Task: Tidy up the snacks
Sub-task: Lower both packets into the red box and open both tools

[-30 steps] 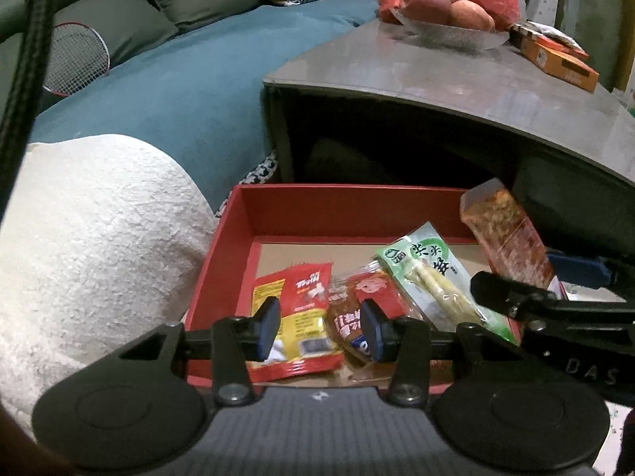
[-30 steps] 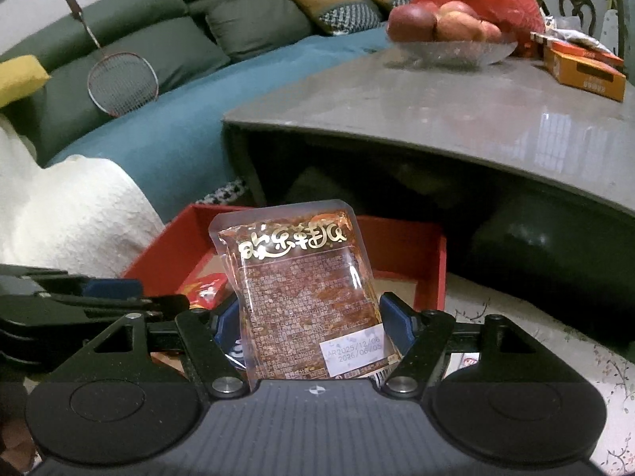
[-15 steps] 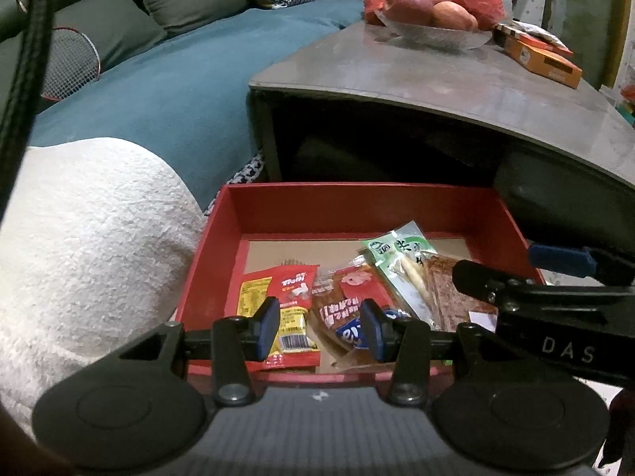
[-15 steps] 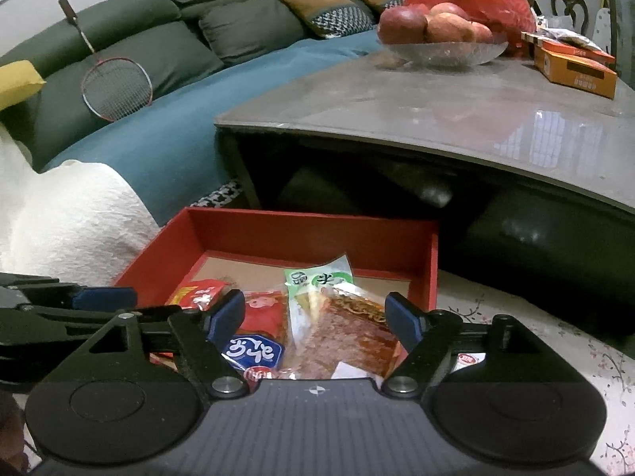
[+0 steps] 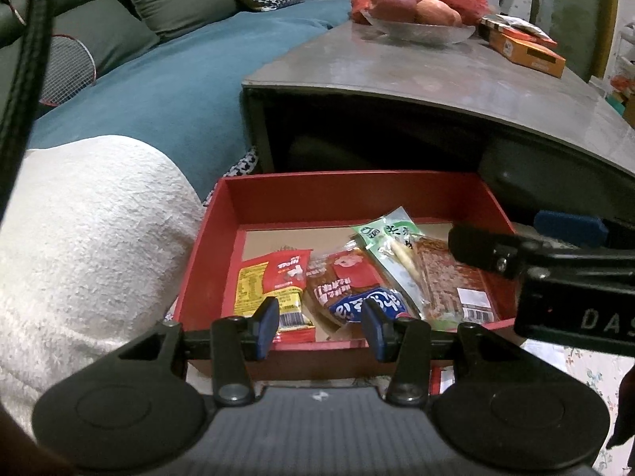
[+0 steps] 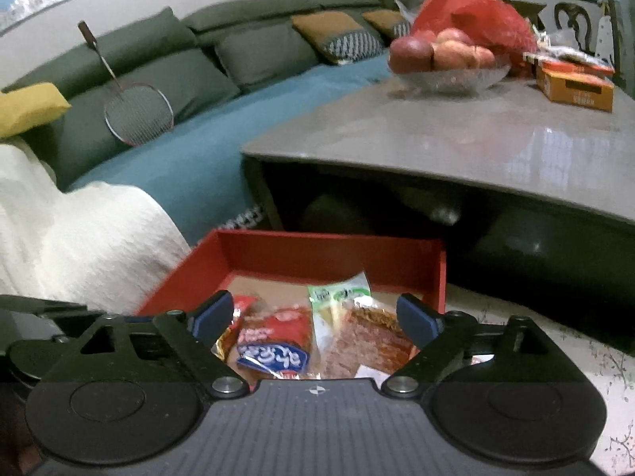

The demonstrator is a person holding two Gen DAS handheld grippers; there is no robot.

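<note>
A red box sits low in front of the coffee table and holds several snack packets. From left to right they are a red-and-yellow packet, a red-and-blue packet, a green packet and a brown spicy-strip packet. The brown packet lies flat by the box's right wall, partly over the green one. My left gripper hovers at the box's near rim, open a little, with nothing in it. My right gripper hangs above the packets with its jaws opening wide and nothing between them. Its fingers reach in from the right.
A grey coffee table stands right behind the box, with a glass bowl of apples and an orange carton on it. A white blanket bulges at the left. A badminton racket leans on the teal sofa.
The brown packet, upright in my right gripper one second ago, now lies in the box. The right jaws have spread wider. Both grippers have drawn back slightly from the box.
</note>
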